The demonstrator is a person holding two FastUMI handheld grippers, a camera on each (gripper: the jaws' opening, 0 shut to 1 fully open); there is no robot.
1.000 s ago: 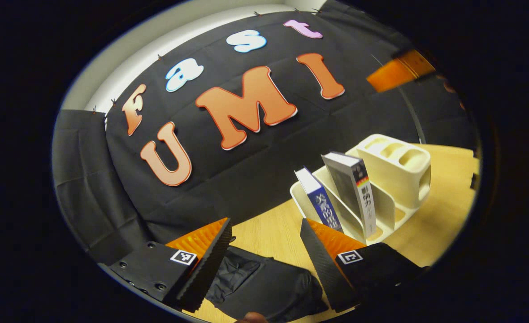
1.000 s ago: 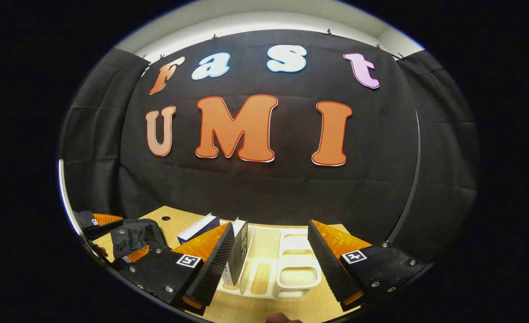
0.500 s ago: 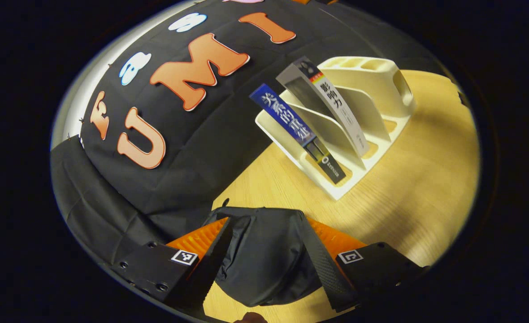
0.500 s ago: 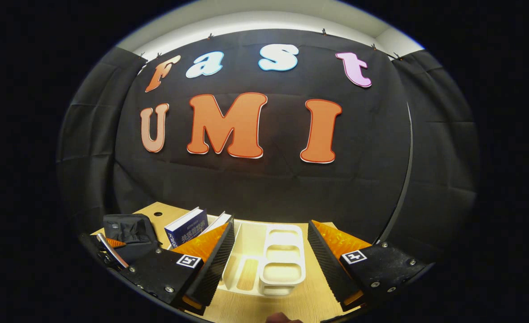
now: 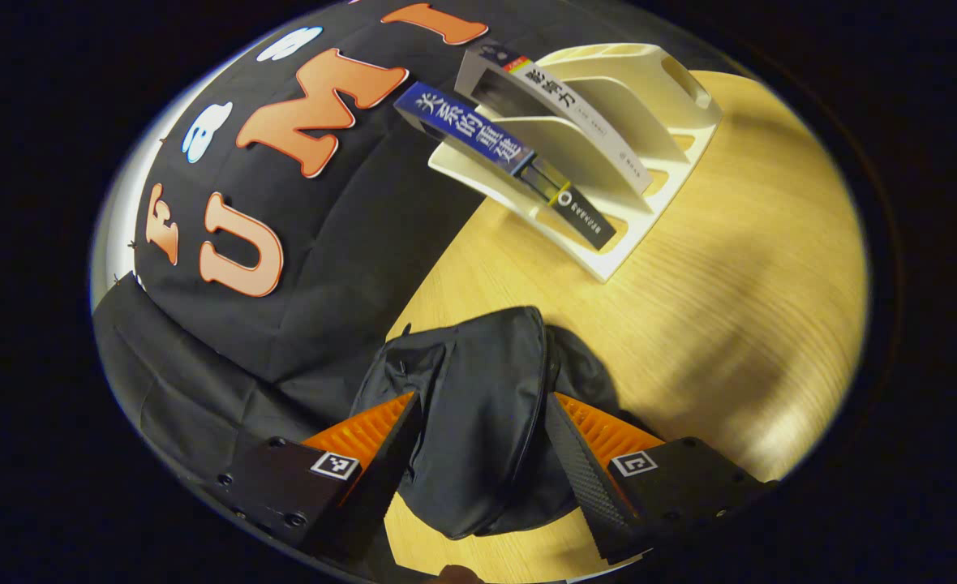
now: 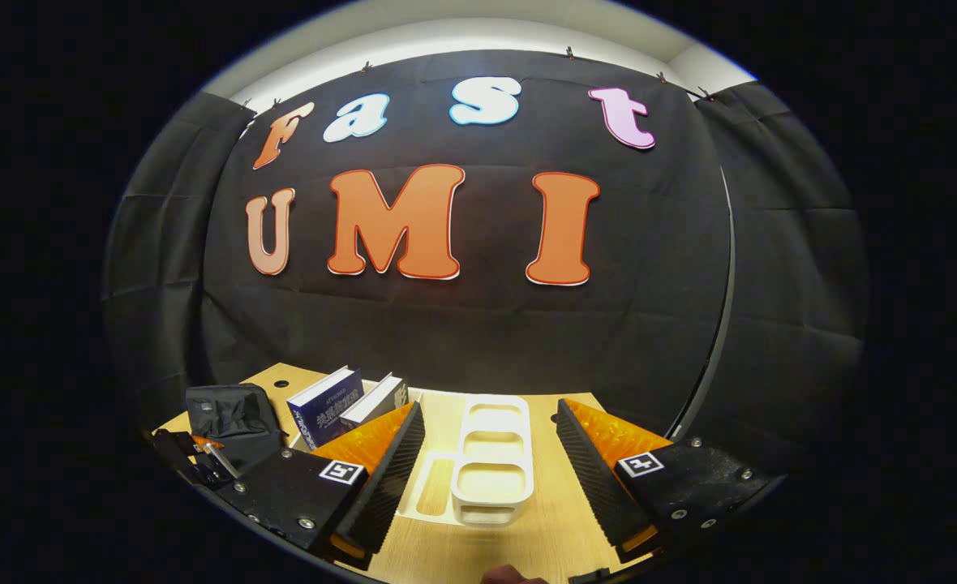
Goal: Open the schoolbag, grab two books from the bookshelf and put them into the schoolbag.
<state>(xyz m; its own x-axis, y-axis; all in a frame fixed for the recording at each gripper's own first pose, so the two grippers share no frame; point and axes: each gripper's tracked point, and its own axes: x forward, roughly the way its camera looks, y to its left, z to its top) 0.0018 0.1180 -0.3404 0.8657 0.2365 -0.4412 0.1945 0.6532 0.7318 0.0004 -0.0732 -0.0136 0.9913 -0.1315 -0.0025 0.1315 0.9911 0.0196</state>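
The black schoolbag [image 5: 478, 365] lies on the wooden table, its zip line running along the top and looking closed. My left gripper [image 5: 482, 397] hangs open just above it, one finger on each side of the bag's top. Behind it the cream bookshelf [image 5: 657, 174] holds a blue book [image 5: 478, 134] and a grey-white book [image 5: 564, 101], both leaning. My right gripper [image 6: 488, 405] is open and empty, hovering before the bookshelf [image 6: 491, 487]. To its left stand the blue book [image 6: 324, 405] and the second book [image 6: 377, 401], then the schoolbag [image 6: 227, 414] with the left gripper [image 6: 195, 454] beside it.
The light wooden table [image 5: 730, 308] stretches to the right of the bag and in front of the shelf. The booth's black cloth wall [image 6: 478, 324] stands right behind the table. A small hole [image 6: 281, 383] sits in the tabletop's far left corner.
My left gripper has tipped down and come in over the schoolbag, so the bag now sits between its fingers. The right gripper has drifted slightly; both stay open.
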